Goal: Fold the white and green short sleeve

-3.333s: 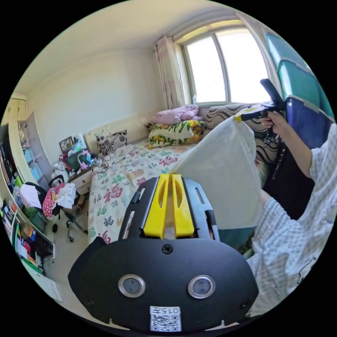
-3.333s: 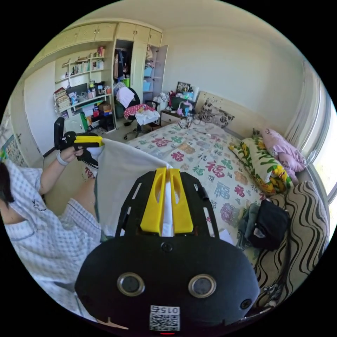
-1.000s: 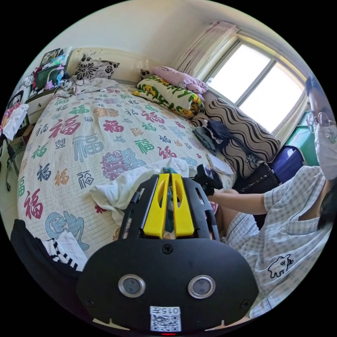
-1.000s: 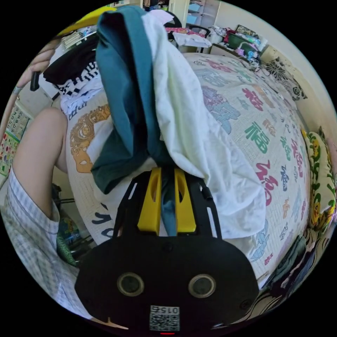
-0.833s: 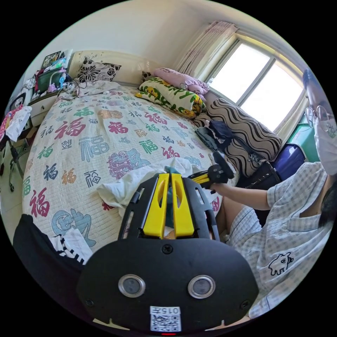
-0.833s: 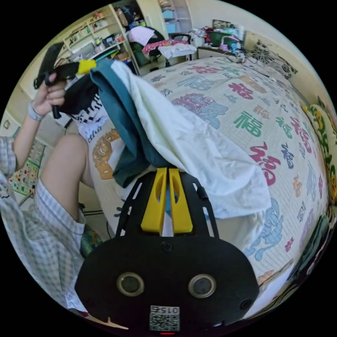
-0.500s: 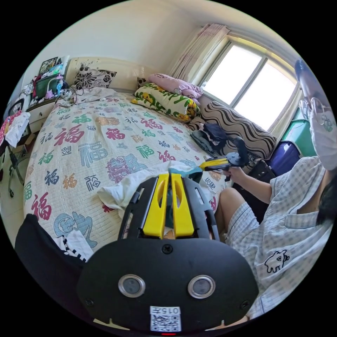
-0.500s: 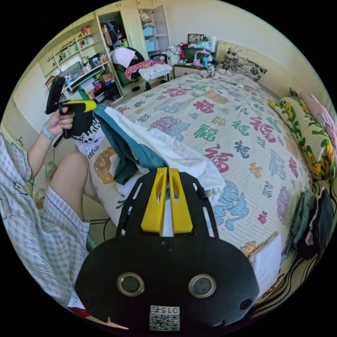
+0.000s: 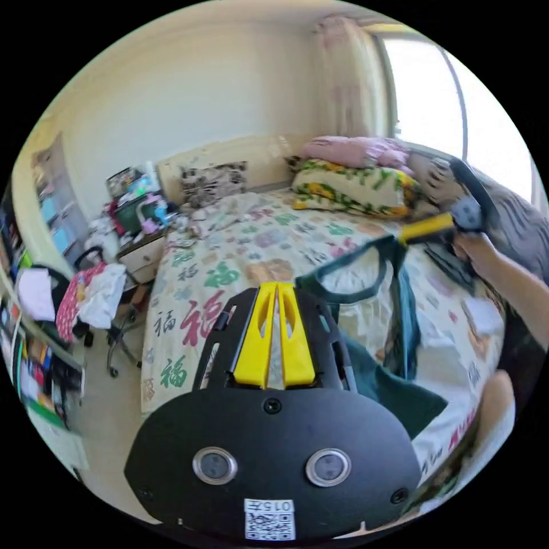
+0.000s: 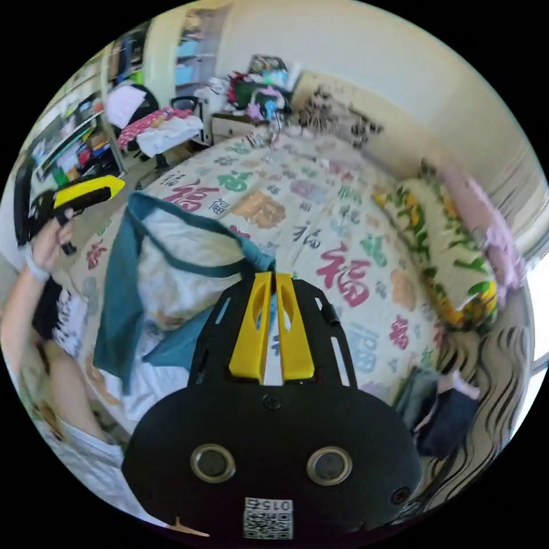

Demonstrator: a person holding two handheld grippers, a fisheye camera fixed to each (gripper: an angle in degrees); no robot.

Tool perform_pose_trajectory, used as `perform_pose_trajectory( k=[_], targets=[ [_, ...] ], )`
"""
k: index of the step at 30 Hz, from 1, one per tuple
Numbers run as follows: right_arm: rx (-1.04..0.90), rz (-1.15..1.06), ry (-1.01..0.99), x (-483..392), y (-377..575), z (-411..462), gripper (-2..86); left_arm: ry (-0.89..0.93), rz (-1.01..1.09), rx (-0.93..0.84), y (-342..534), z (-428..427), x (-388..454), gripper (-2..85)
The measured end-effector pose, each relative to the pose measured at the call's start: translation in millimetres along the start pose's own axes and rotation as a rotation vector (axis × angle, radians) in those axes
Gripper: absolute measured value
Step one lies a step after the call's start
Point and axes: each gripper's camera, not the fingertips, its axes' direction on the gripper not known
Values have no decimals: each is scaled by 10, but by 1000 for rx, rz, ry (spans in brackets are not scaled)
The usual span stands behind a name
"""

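Observation:
The white and green short sleeve shirt [image 9: 366, 329] hangs in the air over the bed's near edge, stretched between both grippers by its shoulders. Its teal neckline [image 9: 349, 297] gapes open and a teal sleeve [image 9: 400, 394] droops below. In the left gripper view my left gripper [image 9: 277, 286] is shut on one shoulder, and the right gripper [image 9: 405, 235] pinches the other, up to the right. In the right gripper view my right gripper [image 10: 273, 277] is shut on the teal edge of the shirt [image 10: 171, 269]. The left gripper [image 10: 119, 184] holds the far corner at the left, in a hand [image 10: 46, 240].
The bed [image 9: 229, 251] with its printed cover runs under the shirt, with pillows [image 9: 354, 189] at the far end. An office chair [image 9: 86, 297] piled with clothes and a nightstand [image 9: 140, 257] stand beside it. Dark clothes [image 10: 446, 412] lie by a striped cushion [image 10: 492, 366].
Both grippers have risen and spread apart, lifting the shirt off the bed. It was a bunched heap; now it hangs open with the neckline stretched. Both cameras tilted up.

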Motion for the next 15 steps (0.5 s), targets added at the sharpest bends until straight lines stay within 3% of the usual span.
perform_pose_trajectory(
  k=[2,4,8,9,12,15],
  targets=[
    [-53,65,-234,155,-63,197,33,-66,-172,47,5,186,-178,17],
    [38,-44,-431,87,366,132,45,102,-251,102,353,171,-175,43],
    [-46,-103,-282,13,1631,313,66,238,-182,-151,1497,225,188,71],
    [-141,-38,-250,93,2089,473,77,236,-220,-273,1992,257,281,76],
    [-379,235,-412,412,3154,812,99,276,-391,-514,3141,234,423,92],
    [-405,425,-507,628,3769,848,100,315,-587,-567,3808,137,378,97]
  ],
)
